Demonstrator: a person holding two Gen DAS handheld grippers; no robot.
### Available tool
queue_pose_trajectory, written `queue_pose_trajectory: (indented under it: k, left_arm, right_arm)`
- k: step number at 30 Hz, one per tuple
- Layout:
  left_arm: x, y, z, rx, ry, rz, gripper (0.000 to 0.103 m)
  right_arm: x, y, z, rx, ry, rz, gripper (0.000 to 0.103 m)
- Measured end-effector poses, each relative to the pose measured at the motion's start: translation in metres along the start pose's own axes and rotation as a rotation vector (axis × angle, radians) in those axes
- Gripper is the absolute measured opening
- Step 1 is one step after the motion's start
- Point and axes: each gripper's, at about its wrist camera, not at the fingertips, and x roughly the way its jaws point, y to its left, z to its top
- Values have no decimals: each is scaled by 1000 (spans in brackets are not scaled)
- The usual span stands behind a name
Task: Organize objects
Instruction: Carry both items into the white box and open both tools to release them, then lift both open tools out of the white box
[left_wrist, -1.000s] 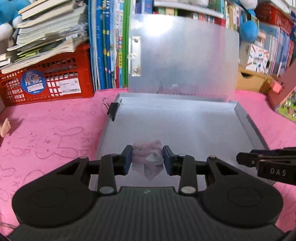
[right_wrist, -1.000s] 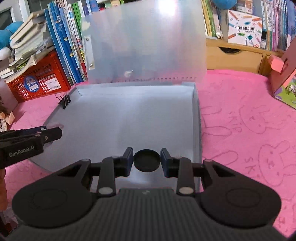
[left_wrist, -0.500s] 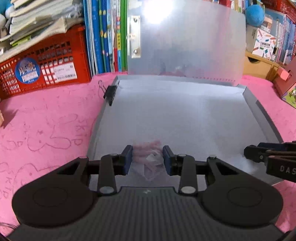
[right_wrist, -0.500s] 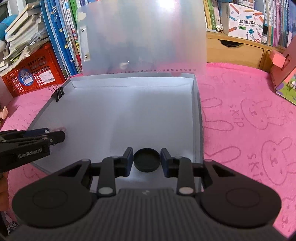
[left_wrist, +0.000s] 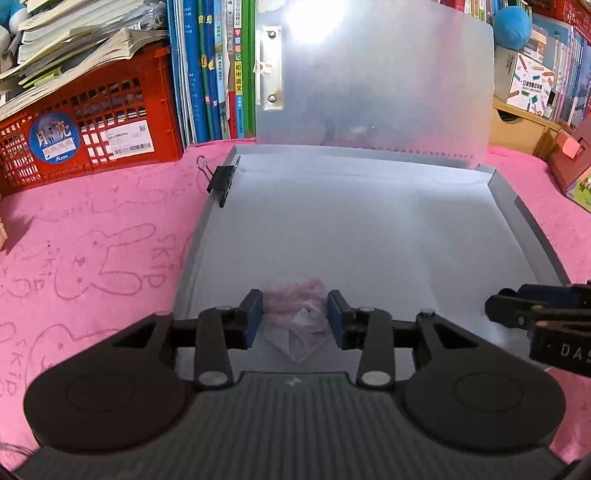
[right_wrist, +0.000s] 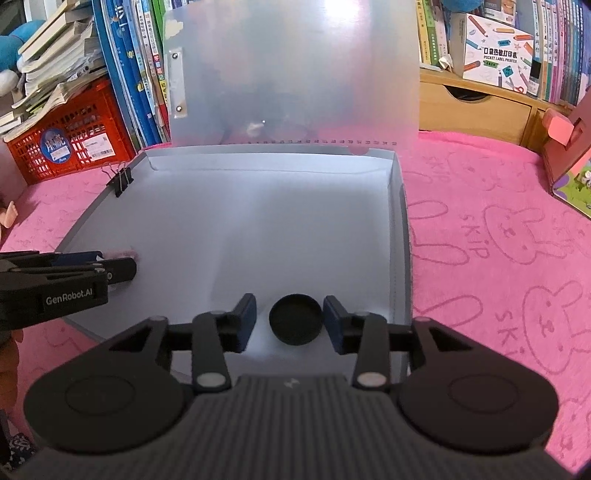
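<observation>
An open translucent grey file box (left_wrist: 369, 229) lies on the pink cloth, its lid (left_wrist: 380, 81) standing up at the back; it also shows in the right wrist view (right_wrist: 240, 229). My left gripper (left_wrist: 294, 318) is closed around a clear bag of pink bits (left_wrist: 297, 314) over the box's near left part. My right gripper (right_wrist: 290, 323) sits around a black round cap (right_wrist: 294, 324) over the box's near right part; small gaps show beside the cap. A black binder clip (left_wrist: 220, 179) is clipped on the box's left edge.
A red crate (left_wrist: 85, 125) with stacked papers and upright books (left_wrist: 210, 70) stand behind left. A wooden drawer unit (right_wrist: 476, 107) and a brown box (right_wrist: 569, 158) stand at the right. Pink cloth (right_wrist: 498, 236) surrounds the box.
Both grippers have moved forward over the box and lower, each still with its object between the fingers. The right fingers now stand slightly apart from the cap.
</observation>
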Motion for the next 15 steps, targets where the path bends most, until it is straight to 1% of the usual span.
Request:
queue_pose_trajectory:
  k: [6, 11, 13, 15]
  left_arm:
    - [-17, -4, 3, 24, -39, -13, 63]
    - [-40, -6, 4, 54, -73, -14, 69]
    - [-51, -6, 3, 75, -92, -14, 71]
    - [-64, -5, 1, 103, -118, -8, 75]
  right_arm:
    - [-10, 4, -1, -12, -24, 1, 60]
    - [-30, 8, -4, -36, -70, 12, 66]
    - [-39, 10, -6, -51, -91, 14, 70]
    - [-50, 13, -9, -69, -115, 24, 71]
